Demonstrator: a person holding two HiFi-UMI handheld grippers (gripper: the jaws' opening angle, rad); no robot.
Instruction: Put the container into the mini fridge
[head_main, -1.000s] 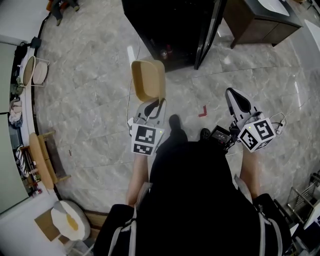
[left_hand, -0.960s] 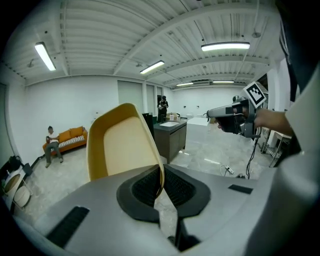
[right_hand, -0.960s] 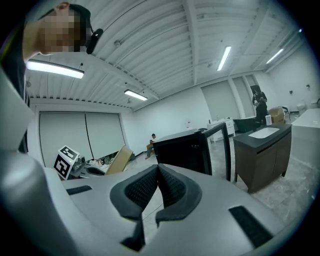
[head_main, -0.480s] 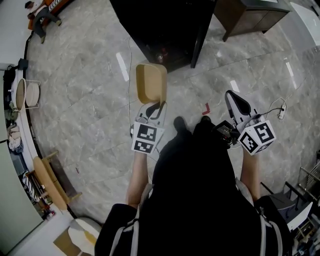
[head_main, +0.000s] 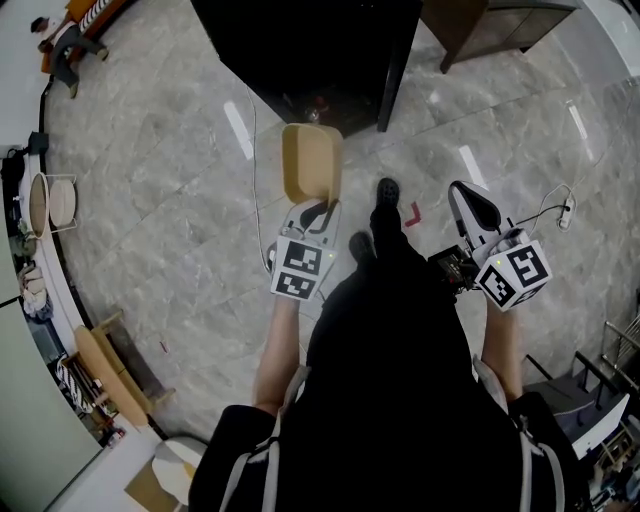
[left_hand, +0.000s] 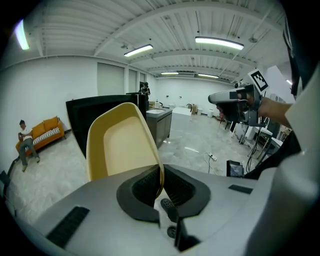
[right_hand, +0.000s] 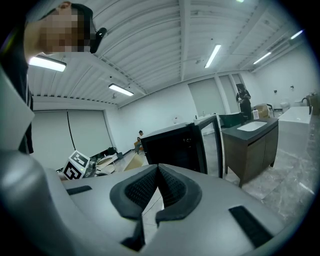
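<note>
My left gripper (head_main: 318, 208) (left_hand: 159, 187) is shut on the rim of a tan, open container (head_main: 311, 162) (left_hand: 121, 143), held out in front of me above the floor. The black mini fridge (head_main: 310, 50) (right_hand: 175, 147) stands just ahead with its glass door (head_main: 397, 70) (right_hand: 216, 142) swung open to the right. The container hangs a short way before the fridge's open front. My right gripper (head_main: 468, 203) (right_hand: 158, 182) is shut with nothing between its jaws, off to the right of the container.
A dark wooden cabinet (head_main: 490, 28) (right_hand: 252, 145) with a sink stands right of the fridge. A red mark (head_main: 411, 215) lies on the marble floor. A power strip (head_main: 568, 215) lies at right, shelves and baskets (head_main: 50, 200) at left. A person (head_main: 60, 40) sits far left.
I have stepped closer to the fridge. The left gripper has carried the container forward and slightly right, towards the open fridge front. The right gripper holds about the same place.
</note>
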